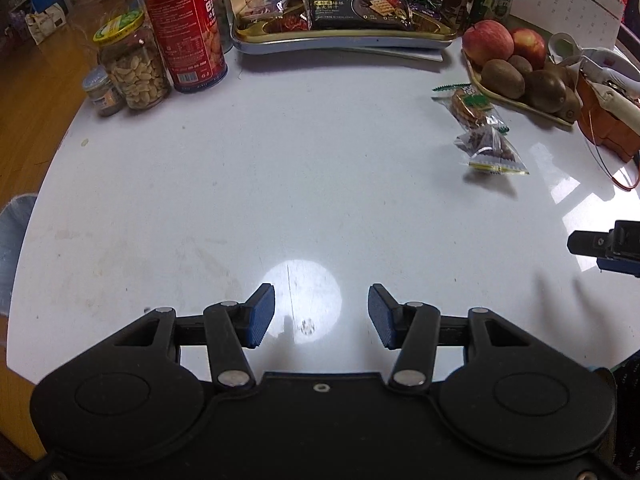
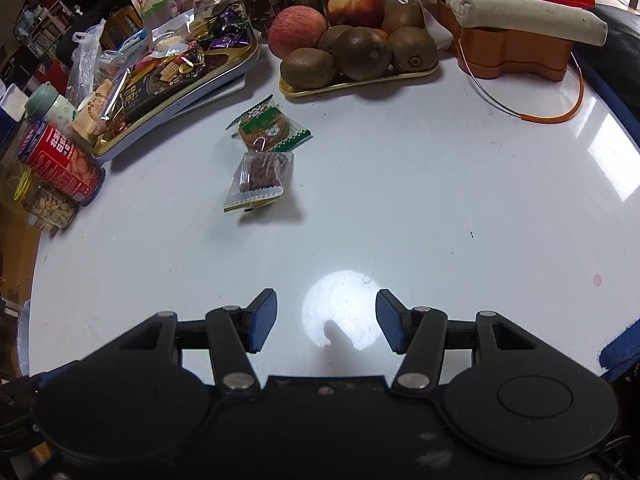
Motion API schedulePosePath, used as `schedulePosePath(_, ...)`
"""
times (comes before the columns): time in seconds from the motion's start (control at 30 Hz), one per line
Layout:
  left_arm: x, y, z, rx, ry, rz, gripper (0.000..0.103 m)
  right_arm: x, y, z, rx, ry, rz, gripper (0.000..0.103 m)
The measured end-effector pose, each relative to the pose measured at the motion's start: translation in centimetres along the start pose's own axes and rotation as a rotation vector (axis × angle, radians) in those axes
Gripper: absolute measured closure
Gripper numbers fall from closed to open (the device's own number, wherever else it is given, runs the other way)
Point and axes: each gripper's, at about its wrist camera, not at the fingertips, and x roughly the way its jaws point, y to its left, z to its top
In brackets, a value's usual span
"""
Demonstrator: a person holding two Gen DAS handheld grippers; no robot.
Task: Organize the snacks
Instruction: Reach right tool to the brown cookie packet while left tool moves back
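Two wrapped snacks lie loose on the white table (image 1: 280,184): a green-edged cookie packet (image 1: 470,104) (image 2: 269,128) and, nearer me, a clear packet with a brown bar (image 1: 490,152) (image 2: 260,178). Behind them a metal tray (image 1: 344,42) (image 2: 176,108) is heaped with snack packets. My left gripper (image 1: 321,316) hovers open over bare table, well left of the loose packets. My right gripper (image 2: 326,320) is open too, empty, with the packets ahead and to its left. Part of the right gripper (image 1: 608,246) shows at the left wrist view's right edge.
A red can (image 1: 184,28) (image 2: 60,162), a peanut jar (image 1: 134,68) and a small jar (image 1: 102,92) stand at the back left. A fruit tray (image 2: 360,82) with apples (image 1: 488,42) and kiwis sits back right, beside an orange box (image 2: 516,54) with a loose wire handle.
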Motion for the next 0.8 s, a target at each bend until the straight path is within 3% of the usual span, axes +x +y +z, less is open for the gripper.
schedulePosePath(0.23, 1.6, 1.7, 4.9, 0.033, -0.038, 0.023, 0.045, 2.3, -0.3, 1.7, 0.029, 0.0, -0.025, 0.045)
schedulePosePath(0.4, 3.6, 3.3, 5.3, -0.041, -0.001, -0.01, 0.046, 3.7, 0.7, 3.0, 0.012, -0.01, -0.04, 0.045)
schedulePosePath(0.8, 3.8, 3.3, 6.5, -0.046, 0.016, -0.065, 0.046, 5.4, 1.7, 6.6, -0.001, -0.065, -0.089, 0.039)
